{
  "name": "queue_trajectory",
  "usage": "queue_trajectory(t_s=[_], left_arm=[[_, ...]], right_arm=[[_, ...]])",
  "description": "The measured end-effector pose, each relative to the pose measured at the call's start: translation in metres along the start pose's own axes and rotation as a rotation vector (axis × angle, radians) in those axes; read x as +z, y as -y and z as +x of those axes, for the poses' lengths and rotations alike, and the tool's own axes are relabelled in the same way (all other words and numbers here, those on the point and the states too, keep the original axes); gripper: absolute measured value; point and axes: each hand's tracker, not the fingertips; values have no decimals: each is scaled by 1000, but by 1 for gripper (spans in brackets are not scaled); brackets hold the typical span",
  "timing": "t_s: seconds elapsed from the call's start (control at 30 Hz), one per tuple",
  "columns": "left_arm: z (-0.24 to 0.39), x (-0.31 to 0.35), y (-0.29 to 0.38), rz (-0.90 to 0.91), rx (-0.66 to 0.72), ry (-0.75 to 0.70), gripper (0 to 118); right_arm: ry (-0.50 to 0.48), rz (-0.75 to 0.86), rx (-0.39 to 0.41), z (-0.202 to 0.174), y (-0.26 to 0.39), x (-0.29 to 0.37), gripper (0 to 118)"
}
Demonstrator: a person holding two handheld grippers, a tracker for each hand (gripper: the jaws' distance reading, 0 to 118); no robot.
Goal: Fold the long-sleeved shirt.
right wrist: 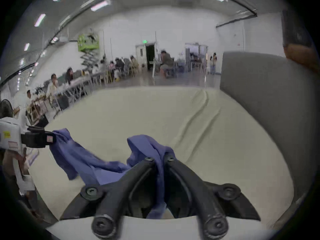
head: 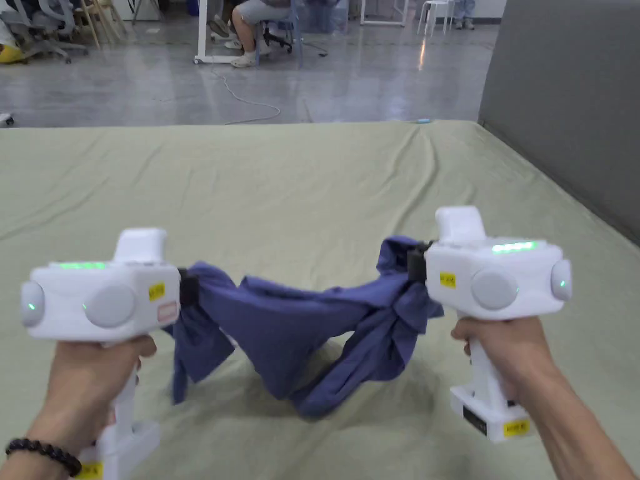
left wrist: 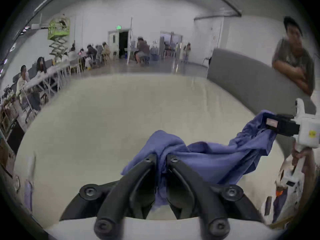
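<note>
Hanging bunched between two handheld tools, the blue long-sleeved shirt (head: 300, 331) sags above a pale green sheet (head: 312, 187), its lowest folds apparently brushing the cloth, in the head view. The left gripper (head: 187, 289) pinches one end, the right gripper (head: 415, 265) the other; no fold is made yet, and the garment has still to be spread flat before sleeves and body can be turned in.

From the left gripper view, both jaws are closed on a wad of shirt fabric, with the other tool farther off at the right edge clamping the far end.

From the right gripper view, the jaws likewise press together on blue cloth; which part of the shirt each holds is hard to tell through the crumpling.
</note>
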Motion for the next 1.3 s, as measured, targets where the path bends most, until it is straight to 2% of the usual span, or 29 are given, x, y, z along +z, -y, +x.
queue_trajectory(t_s=[0.17,0.27,0.37,0.47,0.5,0.57,0.67,0.8,0.97,1.1,1.2,1.3], left_arm=[[-13,40,-130,194,-1,-13,3],[-8,51,-209,272,-97,-50,3],[-3,55,-271,303,-47,-24,3],[-3,51,-310,291,-18,-116,3],[-4,50,-318,284,-18,-119,3],[-10,46,-319,272,23,-83,3],[-3,42,-296,272,30,-70,3],[-13,-1,-251,174,26,-83,3],[-39,-87,-169,30,47,-78,3],[-40,-125,-86,-126,86,-75,3],[-41,-120,-52,-152,85,-53,3],[-42,-91,-40,-116,104,-37,3]], right_arm=[[50,134,40,-3,-124,18,2],[60,189,76,-11,-200,21,2],[107,218,83,-15,-267,14,2],[114,183,4,-10,-307,10,2],[99,174,-42,-5,-316,5,2],[81,180,-65,0,-321,-2,2],[88,164,-49,-1,-305,-11,2],[69,102,-66,2,-261,-56,2],[59,-47,-57,2,-159,-119,2],[40,-192,-117,6,-77,-156,2],[36,-209,-134,13,-45,-162,2],[17,-172,-147,16,-35,-141,2]])
